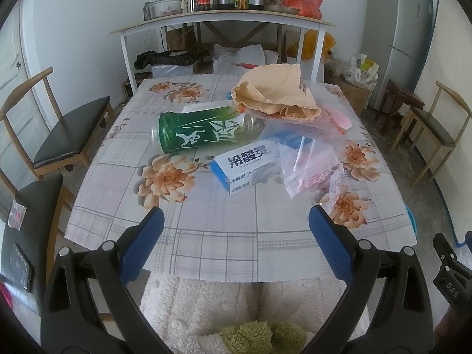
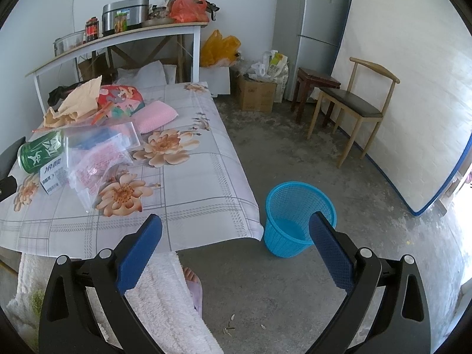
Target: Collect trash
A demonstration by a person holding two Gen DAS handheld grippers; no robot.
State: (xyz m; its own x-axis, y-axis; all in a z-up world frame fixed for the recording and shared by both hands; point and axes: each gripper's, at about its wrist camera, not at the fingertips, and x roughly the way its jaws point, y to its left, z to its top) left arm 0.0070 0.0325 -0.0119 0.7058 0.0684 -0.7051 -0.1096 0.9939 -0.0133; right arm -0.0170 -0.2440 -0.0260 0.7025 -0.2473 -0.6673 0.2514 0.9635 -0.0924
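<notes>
Trash lies on the flowered table (image 1: pixel 224 247): a green plastic bottle (image 1: pixel 200 131) on its side, a blue and white carton (image 1: pixel 246 166), clear plastic bags (image 1: pixel 309 165) and crumpled tan paper (image 1: pixel 274 94). My left gripper (image 1: pixel 236 221) is open and empty above the table's near edge. In the right wrist view the same bottle (image 2: pixel 41 150), carton (image 2: pixel 53 177) and bags (image 2: pixel 97 159) sit at the left. My right gripper (image 2: pixel 236 230) is open and empty, over the floor beside the table corner. A blue mesh wastebasket (image 2: pixel 292 209) stands on the floor just beyond its right finger.
Wooden chairs stand at the left (image 1: pixel 59 129) and right (image 2: pixel 354 103). A shelf table (image 1: pixel 224 20) with jars and a cooker is behind. A fridge (image 2: pixel 309 29), a mattress (image 2: pixel 413 88), boxes and bags line the far wall. A colourful packet (image 2: pixel 121 100) and pink cloth (image 2: pixel 156 116) lie on the table.
</notes>
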